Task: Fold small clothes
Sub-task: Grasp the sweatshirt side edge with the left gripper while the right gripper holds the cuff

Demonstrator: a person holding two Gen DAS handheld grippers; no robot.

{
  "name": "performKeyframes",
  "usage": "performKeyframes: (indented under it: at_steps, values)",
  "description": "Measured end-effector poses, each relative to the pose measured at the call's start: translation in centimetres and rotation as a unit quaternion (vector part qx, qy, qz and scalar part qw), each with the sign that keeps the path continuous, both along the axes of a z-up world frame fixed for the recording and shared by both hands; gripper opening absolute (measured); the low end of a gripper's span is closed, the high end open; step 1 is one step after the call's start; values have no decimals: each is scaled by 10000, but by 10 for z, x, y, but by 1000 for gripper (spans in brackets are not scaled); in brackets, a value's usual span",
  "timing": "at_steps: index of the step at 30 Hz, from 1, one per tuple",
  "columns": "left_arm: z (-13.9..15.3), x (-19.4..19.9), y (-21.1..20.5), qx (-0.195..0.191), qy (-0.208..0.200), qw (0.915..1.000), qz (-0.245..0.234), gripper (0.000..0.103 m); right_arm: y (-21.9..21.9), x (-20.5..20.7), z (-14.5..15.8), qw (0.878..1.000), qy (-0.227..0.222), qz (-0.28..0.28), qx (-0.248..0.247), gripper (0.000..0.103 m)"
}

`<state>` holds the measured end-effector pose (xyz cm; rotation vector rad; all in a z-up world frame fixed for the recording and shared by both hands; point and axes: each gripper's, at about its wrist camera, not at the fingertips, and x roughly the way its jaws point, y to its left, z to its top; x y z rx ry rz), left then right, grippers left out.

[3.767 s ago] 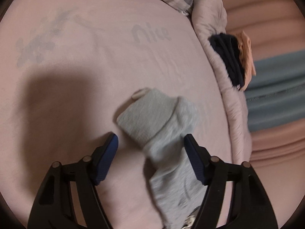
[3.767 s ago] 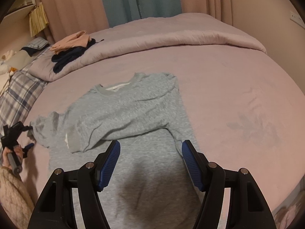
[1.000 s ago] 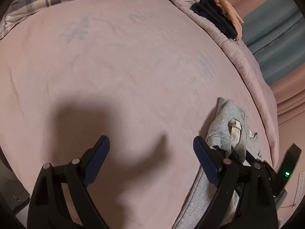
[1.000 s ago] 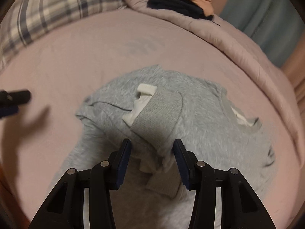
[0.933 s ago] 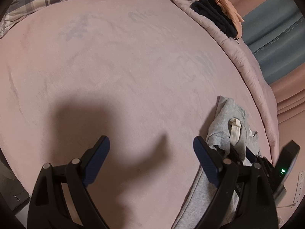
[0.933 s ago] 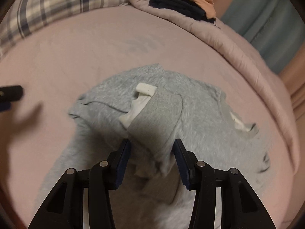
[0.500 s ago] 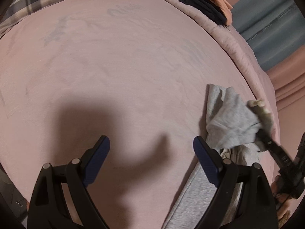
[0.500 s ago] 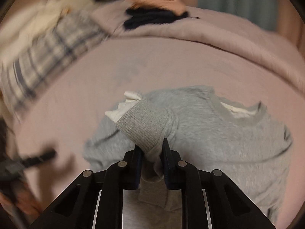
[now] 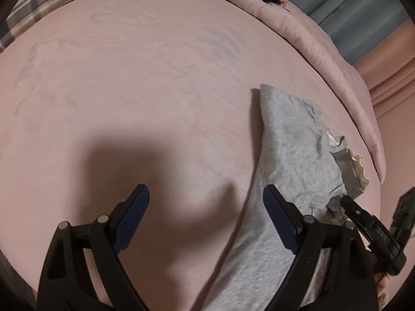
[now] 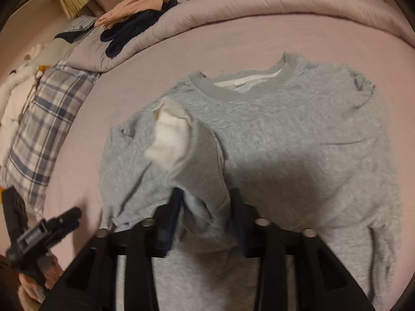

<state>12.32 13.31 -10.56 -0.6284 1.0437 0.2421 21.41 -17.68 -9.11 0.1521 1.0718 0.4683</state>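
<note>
A pink bed (image 10: 324,33) fills both views. A grey sweatshirt (image 10: 298,134) lies flat across the centre of the right wrist view, neckline toward the top. Its grey sleeve cuff (image 10: 205,160), white lining showing, sits between the fingers of the right claw (image 10: 205,207) at lower centre; those jaws have just been opening, half apart, and whether the pads touch the cloth cannot be told. The left claw (image 9: 206,204) hangs wide open and empty over bare bedding, the sweatshirt just right of it
</note>
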Motion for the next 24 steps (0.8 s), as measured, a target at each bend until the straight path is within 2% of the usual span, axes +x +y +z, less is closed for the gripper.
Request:
performKeyframes:
  at_steps: [3, 7, 10, 13, 16, 17, 18, 19, 20, 21, 22, 23, 24]
  values:
    - [-1, 15, -3, -1, 6, 9999, -111, 89, -10, -2, 13, 9998, -202, -20, 77, 57]
    - [-3, 37, -4, -147, -31, 9997, -198, 88, -21, 9, 19, 9993, -300, -144, 141, 58]
    - [-4, 52, -6, -239, -86, 9993, -281, 85, -24, 28, 7, 9991, -104, -404, 71, 58]
    - [-7, 65, -7, -389, -132, 9984, -384, 82, -35, 36, -4, 9971, 128, -721, 208, 58]
    - [-18, 77, -8, -764, -110, 9955, -545, 65, -45, 48, -15, 9940, 317, -978, 368, 58]
    - [-23, 81, -9, -872, -77, 9945, -582, 63, -47, 49, -17, 9937, 346, -991, 392, 58]
    - [-24, 82, -10, -839, -88, 9947, -591, 54, -47, 50, -20, 9933, 405, -997, 413, 58]
    - [-23, 83, -10, -717, -119, 9955, -605, 36, -47, 50, -22, 9930, 445, -999, 446, 58]
    - [-22, 83, -11, -676, -165, 9952, -682, 23, -46, 49, -22, 9928, 436, -980, 543, 58]
    - [-23, 84, -12, -763, -199, 9939, -776, 7, -47, 47, -21, 9928, 396, -951, 612, 45]
    - [-24, 84, -12, -795, -212, 9934, -805, 7, -48, 46, -19, 9931, 331, -903, 666, 29]
    - [-23, 83, -11, -665, -235, 9947, -752, 7, -48, 45, -17, 9935, 252, -913, 633, 15]
    - [-20, 82, -12, -497, -249, 9958, -723, 7, -49, 43, -12, 9934, 132, -937, 642, 15]
